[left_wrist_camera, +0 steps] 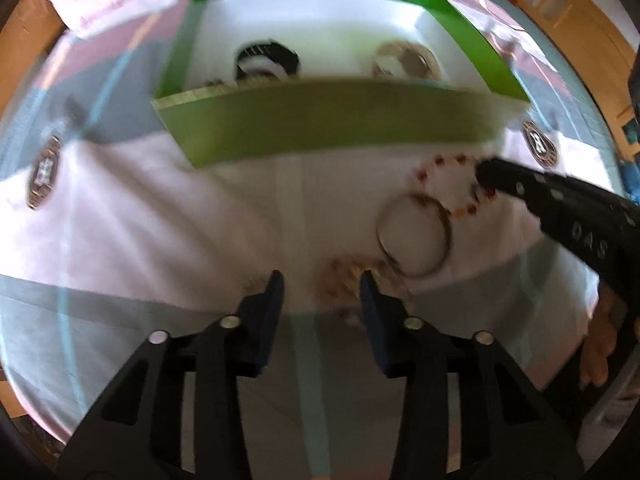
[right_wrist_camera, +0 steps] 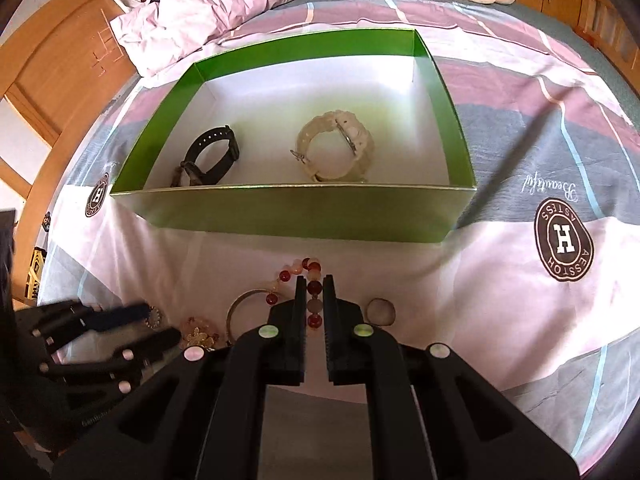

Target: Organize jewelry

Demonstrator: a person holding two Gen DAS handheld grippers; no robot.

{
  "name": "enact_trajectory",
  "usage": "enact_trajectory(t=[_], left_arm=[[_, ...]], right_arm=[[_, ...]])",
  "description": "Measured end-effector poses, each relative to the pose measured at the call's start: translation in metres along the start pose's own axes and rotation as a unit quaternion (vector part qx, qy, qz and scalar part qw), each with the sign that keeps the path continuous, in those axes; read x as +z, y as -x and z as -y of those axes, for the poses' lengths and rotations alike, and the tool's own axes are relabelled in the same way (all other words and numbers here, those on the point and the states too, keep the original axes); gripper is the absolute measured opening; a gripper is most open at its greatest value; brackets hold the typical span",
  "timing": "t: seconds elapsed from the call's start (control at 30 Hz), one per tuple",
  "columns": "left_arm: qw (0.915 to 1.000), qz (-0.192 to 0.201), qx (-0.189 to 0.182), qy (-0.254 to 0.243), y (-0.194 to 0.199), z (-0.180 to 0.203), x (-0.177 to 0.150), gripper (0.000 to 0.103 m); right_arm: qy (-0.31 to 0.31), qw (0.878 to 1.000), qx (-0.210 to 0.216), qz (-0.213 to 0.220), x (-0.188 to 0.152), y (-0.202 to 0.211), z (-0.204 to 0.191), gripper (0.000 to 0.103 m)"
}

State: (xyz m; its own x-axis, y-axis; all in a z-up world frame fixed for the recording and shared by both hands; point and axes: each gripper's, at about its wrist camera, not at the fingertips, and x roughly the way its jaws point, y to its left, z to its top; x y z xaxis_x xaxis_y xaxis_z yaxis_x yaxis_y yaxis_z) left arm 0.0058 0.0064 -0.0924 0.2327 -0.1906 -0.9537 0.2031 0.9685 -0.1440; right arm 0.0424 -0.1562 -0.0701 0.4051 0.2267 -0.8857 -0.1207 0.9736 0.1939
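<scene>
In the right wrist view, my right gripper is shut on a bracelet of red and pale beads, which rests on the bedspread just before the green box. A black watch and a white watch lie inside the box. My left gripper points down at the bedspread with its jaws apart. A blurred gold beaded piece lies by its right fingertip. From the left wrist view, the right gripper reaches the bead bracelet, and a silver bangle lies beside it.
A small ring lies right of the right fingers, and a little sparkly round piece sits between the left gripper's fingers. A crumpled pink pillow lies behind the box. The wooden bed frame borders the left.
</scene>
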Motion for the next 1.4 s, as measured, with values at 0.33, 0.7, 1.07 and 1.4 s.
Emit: enact_trajectory(t=[0.33, 0.7, 1.07, 1.4], left_arm=[[0.9999, -0.014, 0.007, 0.001, -0.016, 0.002, -0.001, 0.047], [0.9993, -0.018, 0.025, 0.023, -0.024, -0.007, 0.006, 0.008], [0.9949, 0.092, -0.009, 0.04, 0.026, -0.017, 0.014, 0.008], [0.9943, 0.085, -0.064, 0.001, 0.028, 0.002, 0.012, 0.008]], right_arm=[[-0.002, 1.0, 0.002, -0.009, -0.001, -0.002, 0.004, 0.007], [-0.005, 1.0, 0.003, -0.008, -0.002, -0.001, 0.007, 0.007], [0.005, 0.997, 0.037, 0.064, 0.005, 0.035, 0.003, 0.007], [0.014, 0.998, 0.047, 0.043, 0.004, 0.034, 0.005, 0.007]])
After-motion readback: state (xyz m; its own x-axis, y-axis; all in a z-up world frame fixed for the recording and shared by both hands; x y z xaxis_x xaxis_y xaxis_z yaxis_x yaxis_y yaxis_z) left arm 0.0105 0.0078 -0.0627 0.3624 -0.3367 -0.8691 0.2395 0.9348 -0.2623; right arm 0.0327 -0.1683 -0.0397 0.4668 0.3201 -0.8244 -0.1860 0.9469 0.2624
